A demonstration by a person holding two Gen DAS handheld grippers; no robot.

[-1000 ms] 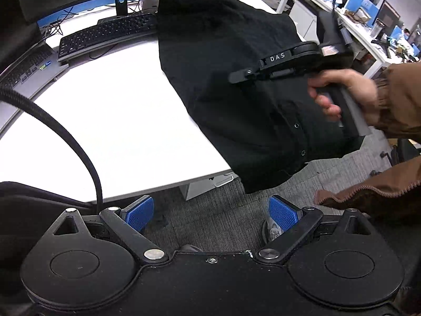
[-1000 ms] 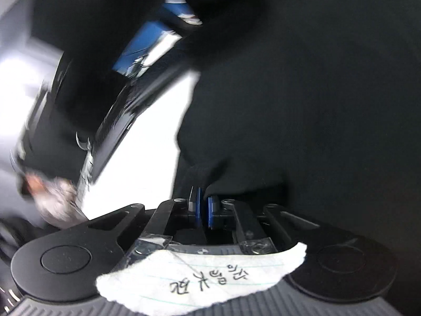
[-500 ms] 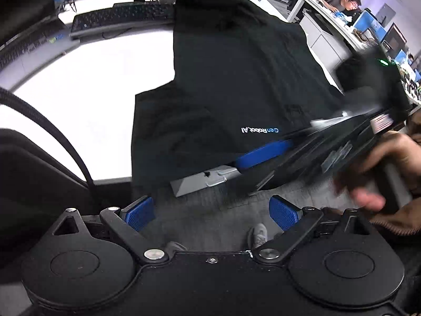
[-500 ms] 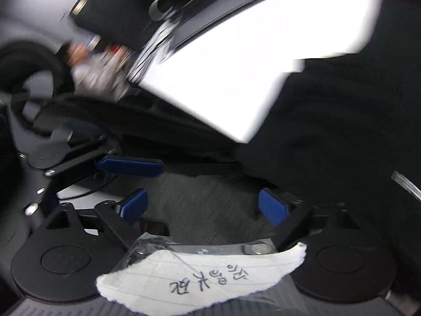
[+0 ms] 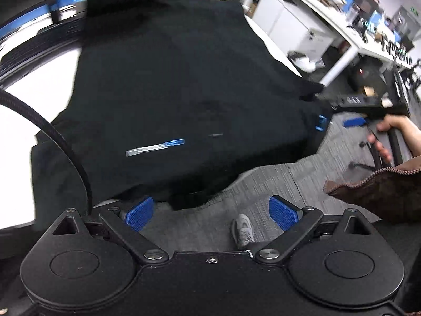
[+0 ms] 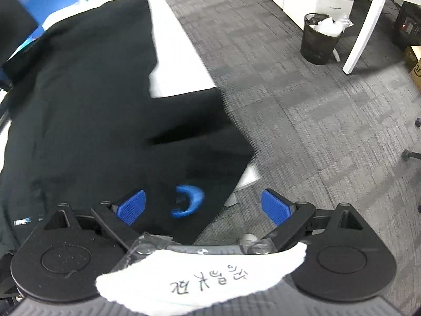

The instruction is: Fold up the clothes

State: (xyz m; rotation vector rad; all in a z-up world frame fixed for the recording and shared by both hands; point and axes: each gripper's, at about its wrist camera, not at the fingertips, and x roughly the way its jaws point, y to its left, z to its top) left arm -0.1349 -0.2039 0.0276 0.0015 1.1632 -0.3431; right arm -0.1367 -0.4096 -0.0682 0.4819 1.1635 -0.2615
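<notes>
Both grippers, left gripper (image 5: 210,208) and right gripper (image 6: 202,205), gape empty, the right having just let go, so the black shirt (image 5: 184,92) lies spread over the white desk (image 6: 173,60), ready for folding.

The garment (image 5: 179,84) lies on the table (image 5: 23,100), its near edge overhanging the floor (image 6: 302,105).

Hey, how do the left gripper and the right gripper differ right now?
The right gripper carries a white paper note with handwriting; the left gripper carries none. The right gripper has just been opening, with nothing pressed between its pads. The left gripper hangs over the black shirt's near hem, the right gripper over its corner at the table's end. Both stand open with blue pads, gripping nothing.
</notes>
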